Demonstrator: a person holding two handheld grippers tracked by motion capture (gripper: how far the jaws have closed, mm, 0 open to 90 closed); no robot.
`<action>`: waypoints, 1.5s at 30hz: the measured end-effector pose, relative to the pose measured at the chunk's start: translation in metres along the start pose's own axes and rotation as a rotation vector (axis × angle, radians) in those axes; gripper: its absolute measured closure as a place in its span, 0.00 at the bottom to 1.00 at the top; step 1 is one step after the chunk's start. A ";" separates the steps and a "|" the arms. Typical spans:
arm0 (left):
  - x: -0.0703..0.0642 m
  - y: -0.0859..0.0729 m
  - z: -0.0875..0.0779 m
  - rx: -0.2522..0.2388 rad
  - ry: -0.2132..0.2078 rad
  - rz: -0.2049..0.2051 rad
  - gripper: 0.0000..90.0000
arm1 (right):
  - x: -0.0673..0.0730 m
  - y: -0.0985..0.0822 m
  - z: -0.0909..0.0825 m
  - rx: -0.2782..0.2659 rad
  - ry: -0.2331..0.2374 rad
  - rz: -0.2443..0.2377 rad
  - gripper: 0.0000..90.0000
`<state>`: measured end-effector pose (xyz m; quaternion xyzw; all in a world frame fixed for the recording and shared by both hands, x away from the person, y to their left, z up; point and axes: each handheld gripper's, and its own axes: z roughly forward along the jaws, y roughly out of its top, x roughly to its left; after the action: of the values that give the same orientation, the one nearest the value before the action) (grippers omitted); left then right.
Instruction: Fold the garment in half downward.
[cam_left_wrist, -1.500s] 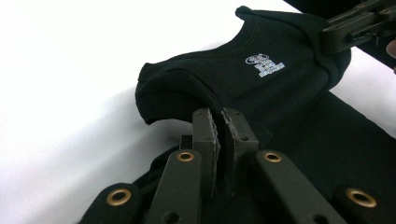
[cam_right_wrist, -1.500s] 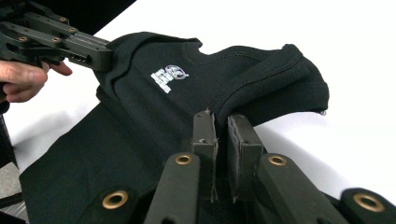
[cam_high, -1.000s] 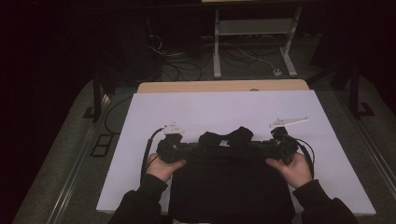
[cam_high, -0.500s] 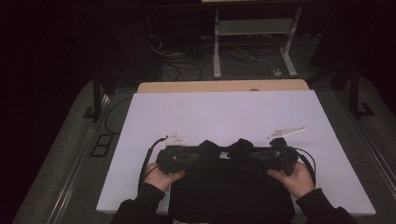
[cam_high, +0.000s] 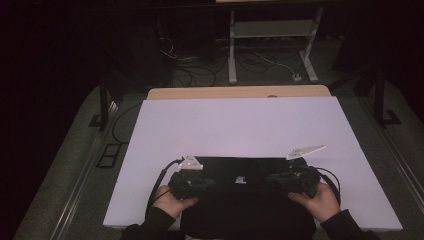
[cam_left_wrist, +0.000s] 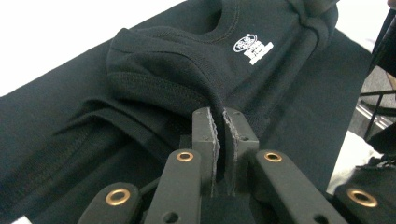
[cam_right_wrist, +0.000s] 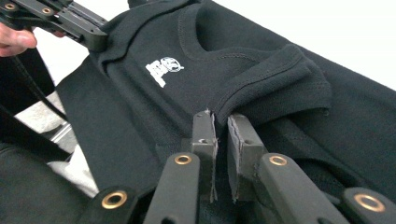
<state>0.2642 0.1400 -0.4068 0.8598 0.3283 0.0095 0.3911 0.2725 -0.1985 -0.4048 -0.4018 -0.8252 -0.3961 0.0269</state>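
A black T-shirt (cam_high: 247, 210) with a small white logo (cam_high: 240, 179) lies at the near edge of the white sheet (cam_high: 240, 125). My left gripper (cam_high: 194, 183) is shut on the fabric at the shirt's left shoulder, and my right gripper (cam_high: 286, 180) is shut on the right shoulder. In the left gripper view the jaws (cam_left_wrist: 220, 114) pinch a fold of the T-shirt (cam_left_wrist: 177, 60) beside the collar. In the right gripper view the jaws (cam_right_wrist: 219, 119) pinch a ribbed fold of the T-shirt (cam_right_wrist: 140, 116), with the left gripper (cam_right_wrist: 70, 21) far off at top left.
The white sheet covers a wooden table (cam_high: 240, 92). Behind it are a white desk frame (cam_high: 270, 45) and cables on the floor (cam_high: 200, 70). A black stand (cam_high: 104, 100) rises at the left and another (cam_high: 380, 95) at the right.
Both hands have drawn back toward the near edge and sunk a little, carrying the shirt's collar end with them. The raised bunch of fabric between them now lies flatter.
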 end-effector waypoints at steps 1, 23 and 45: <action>0.000 -0.001 0.001 0.006 -0.001 -0.001 0.92 | 0.000 -0.001 0.000 0.005 0.005 0.002 0.90; -0.013 -0.012 0.006 0.088 -0.032 -0.013 0.92 | 0.004 -0.015 0.004 0.078 0.054 0.008 0.90; -0.012 -0.019 0.005 0.119 -0.054 -0.026 0.62 | 0.011 -0.024 0.000 0.097 0.058 -0.009 0.64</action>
<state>0.2456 0.1390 -0.4198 0.8770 0.3289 -0.0382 0.3482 0.2488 -0.2003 -0.4161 -0.3845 -0.8442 -0.3673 0.0684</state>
